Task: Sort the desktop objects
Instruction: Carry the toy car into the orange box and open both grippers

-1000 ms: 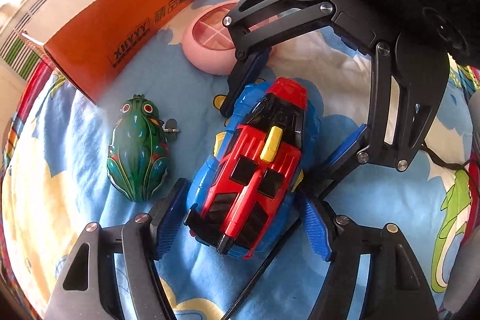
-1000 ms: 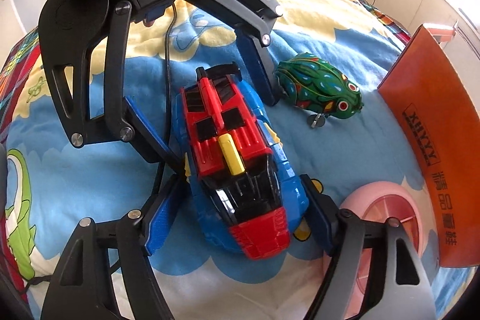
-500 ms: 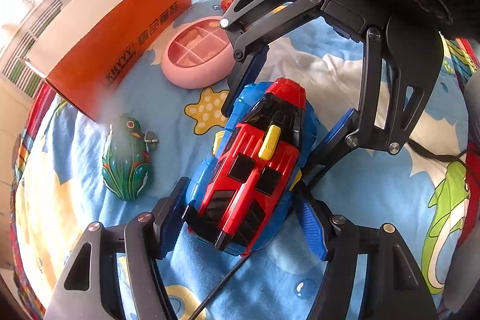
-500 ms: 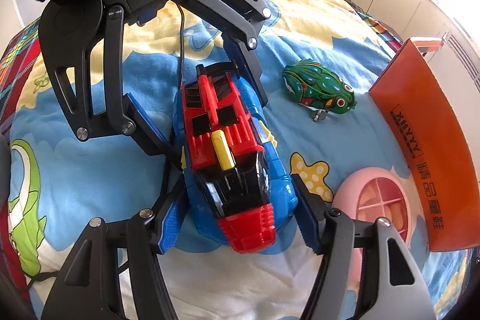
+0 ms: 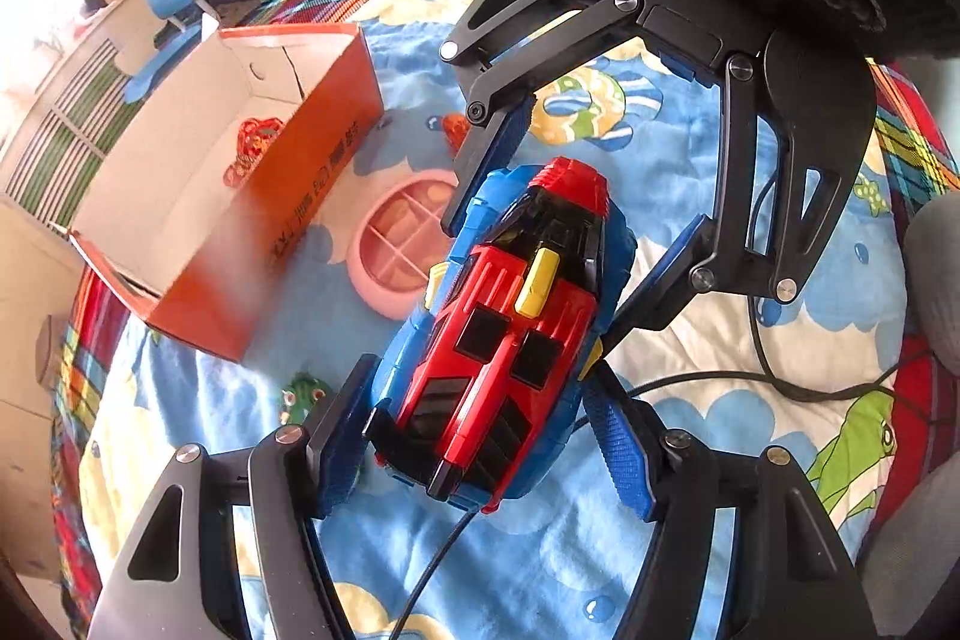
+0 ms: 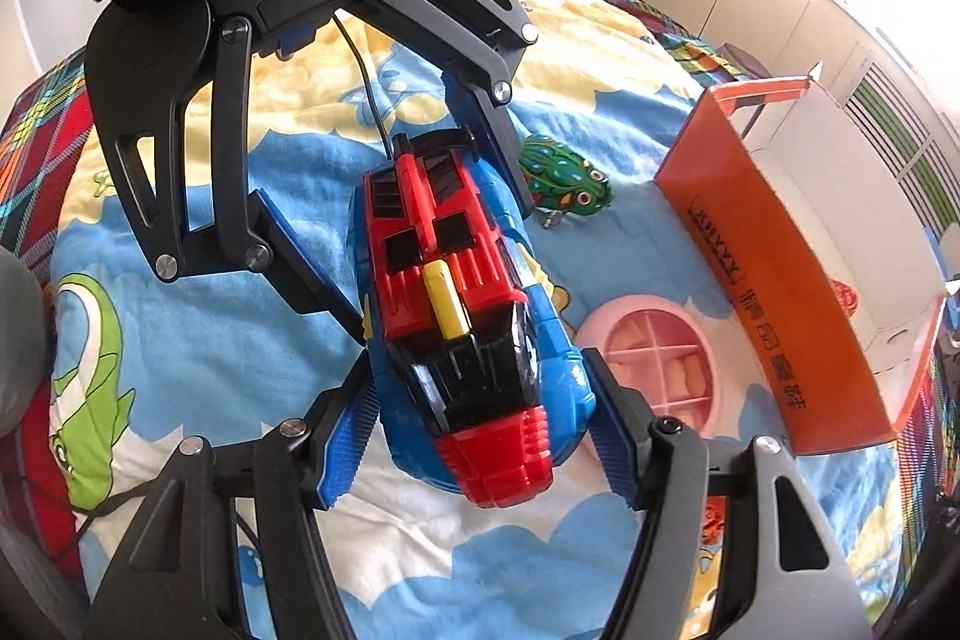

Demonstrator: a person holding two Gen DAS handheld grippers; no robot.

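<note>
Both grippers clamp one toy car, lifted above the quilt.

The left gripper (image 5: 480, 436) pinches the rear of the red-and-blue toy car (image 5: 510, 340) at frame centre; the right gripper (image 6: 480, 436) pinches its nose. This looks like the carry step. The open orange box (image 5: 228, 196), upper left in the left view, seems the likely target: moving there calls for both hands travelling together, clearing the pink dish (image 5: 402, 244) and tin frog (image 6: 564, 172).

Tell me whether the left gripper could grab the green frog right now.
Probably not: the left gripper is shut on the toy car, shared with the right gripper. The green frog lies apart on the blanket.
</note>
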